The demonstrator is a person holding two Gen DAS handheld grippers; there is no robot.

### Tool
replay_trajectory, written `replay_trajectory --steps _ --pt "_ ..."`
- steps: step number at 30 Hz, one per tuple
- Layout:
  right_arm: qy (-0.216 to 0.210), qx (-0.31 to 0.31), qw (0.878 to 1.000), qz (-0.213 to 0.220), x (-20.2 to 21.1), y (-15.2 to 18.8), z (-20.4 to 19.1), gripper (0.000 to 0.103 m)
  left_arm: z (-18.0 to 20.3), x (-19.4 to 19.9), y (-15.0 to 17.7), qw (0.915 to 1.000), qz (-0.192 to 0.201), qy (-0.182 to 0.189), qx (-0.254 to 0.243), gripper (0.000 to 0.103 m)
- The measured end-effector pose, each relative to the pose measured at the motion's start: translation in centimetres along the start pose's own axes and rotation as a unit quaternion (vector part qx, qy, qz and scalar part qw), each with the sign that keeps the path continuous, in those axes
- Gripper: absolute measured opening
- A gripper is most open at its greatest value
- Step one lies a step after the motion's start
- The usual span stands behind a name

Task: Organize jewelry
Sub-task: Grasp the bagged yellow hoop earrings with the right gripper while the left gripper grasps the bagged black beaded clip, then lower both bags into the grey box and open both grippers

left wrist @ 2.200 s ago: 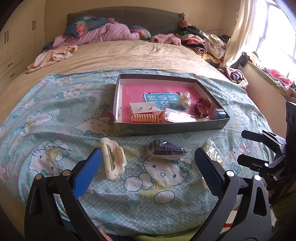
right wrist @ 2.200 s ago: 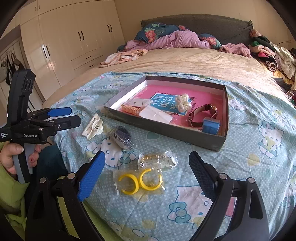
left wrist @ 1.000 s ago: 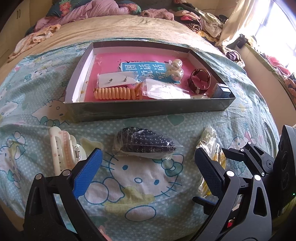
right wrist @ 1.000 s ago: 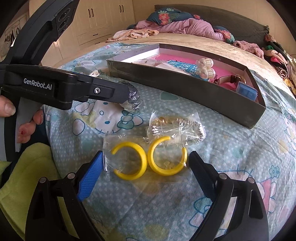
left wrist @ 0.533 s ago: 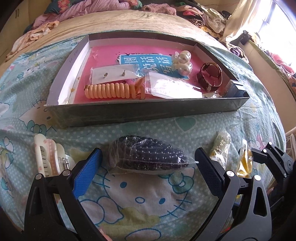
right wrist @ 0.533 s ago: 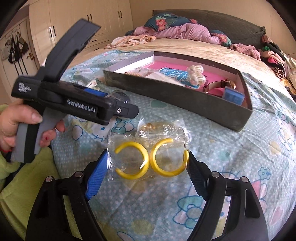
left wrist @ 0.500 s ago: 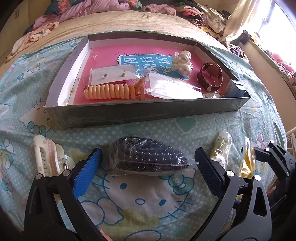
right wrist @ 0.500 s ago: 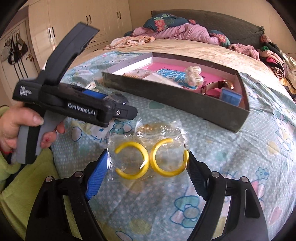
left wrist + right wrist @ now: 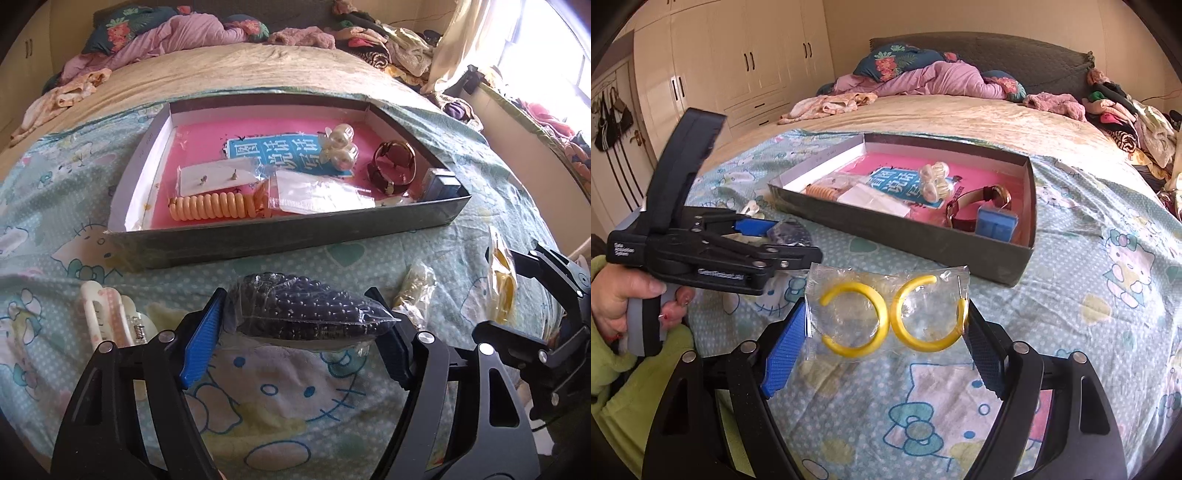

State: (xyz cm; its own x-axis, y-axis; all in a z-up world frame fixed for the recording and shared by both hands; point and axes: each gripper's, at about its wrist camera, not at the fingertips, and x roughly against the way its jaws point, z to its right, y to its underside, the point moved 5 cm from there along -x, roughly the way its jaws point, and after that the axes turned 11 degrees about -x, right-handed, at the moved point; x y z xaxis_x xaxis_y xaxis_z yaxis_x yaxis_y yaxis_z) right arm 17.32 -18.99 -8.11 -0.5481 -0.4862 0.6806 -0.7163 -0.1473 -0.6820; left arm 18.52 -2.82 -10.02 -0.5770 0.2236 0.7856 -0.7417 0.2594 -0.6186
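My left gripper (image 9: pixel 301 336) is shut on a clear bag of dark beads (image 9: pixel 306 310) and holds it just above the bedsheet. My right gripper (image 9: pixel 886 332) is shut on a clear bag with two yellow hoop earrings (image 9: pixel 890 314), lifted off the bed. The dark open box (image 9: pixel 258 240) with a pink floor lies ahead on the bed; in the right wrist view the box (image 9: pixel 923 236) is ahead and slightly right. It holds an orange coil, small bags, pearl clips, a watch and a blue case.
A white hair claw (image 9: pixel 110 317) lies on the sheet left of my left gripper. A small bag of gold-coloured jewelry (image 9: pixel 413 288) lies to its right. Crumpled bedding and clothes cover the far end of the bed (image 9: pixel 942 81). Wardrobes (image 9: pixel 746 66) stand at left.
Both grippers have closed on their bags and lifted them: the left on the dark beads, the right on the yellow hoops. The right gripper has risen and the box looks farther away.
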Motion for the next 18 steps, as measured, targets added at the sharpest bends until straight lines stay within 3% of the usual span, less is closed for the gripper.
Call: replay_trajectory --steps 8,18 --pt "-0.003 -0.002 1.0 0.025 1.1 -2.0 -0.1 0.079 -2.8 4.5 -1.4 0.9978 0.057 -0.026 0.025 0.067" --pt "-0.002 0.004 0.998 0.059 1.6 -5.1 -0.2 0.079 -6.1 6.5 -2.5 0.9934 0.085 -0.059 0.049 0.067"
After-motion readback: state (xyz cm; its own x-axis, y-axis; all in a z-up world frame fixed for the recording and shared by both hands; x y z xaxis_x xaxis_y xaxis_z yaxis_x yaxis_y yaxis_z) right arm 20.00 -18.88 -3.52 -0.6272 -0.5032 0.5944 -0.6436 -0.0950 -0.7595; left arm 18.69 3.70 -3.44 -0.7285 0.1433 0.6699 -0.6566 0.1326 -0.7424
